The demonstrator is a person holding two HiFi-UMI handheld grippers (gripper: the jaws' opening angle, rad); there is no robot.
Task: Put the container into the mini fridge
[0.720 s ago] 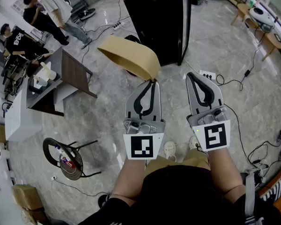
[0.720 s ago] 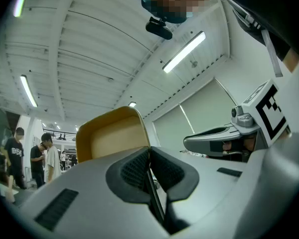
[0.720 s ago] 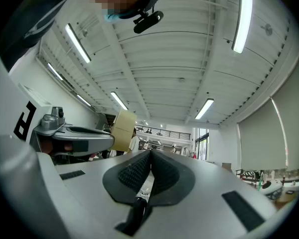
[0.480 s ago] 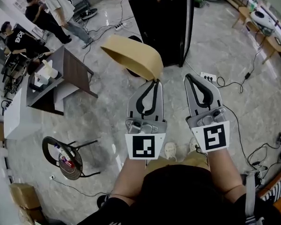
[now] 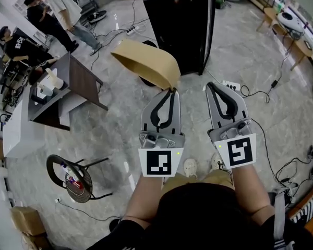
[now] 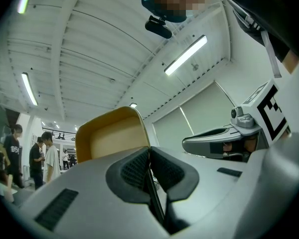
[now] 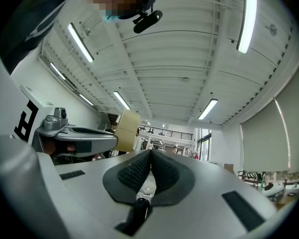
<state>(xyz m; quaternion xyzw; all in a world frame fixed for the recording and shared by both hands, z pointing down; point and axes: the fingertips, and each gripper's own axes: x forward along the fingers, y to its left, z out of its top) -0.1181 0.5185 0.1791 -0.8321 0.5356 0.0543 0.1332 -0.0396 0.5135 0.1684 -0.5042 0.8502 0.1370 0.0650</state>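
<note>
The left hand-held gripper (image 5: 171, 91) and the right hand-held gripper (image 5: 209, 85) share one build — pale grey shell, black ribbed pads (image 6: 134, 171), a white cube (image 5: 160, 162) with a black square marker. The person wears a black top (image 5: 198, 212), tan trousers (image 5: 219, 175), pale shoes (image 5: 189, 166).

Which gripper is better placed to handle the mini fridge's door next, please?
Right, probably. The right gripper is shut on nothing, so it is free, and the mini fridge stands just ahead of it. The left gripper is clamped on the container at its rim, so it is occupied.
</note>
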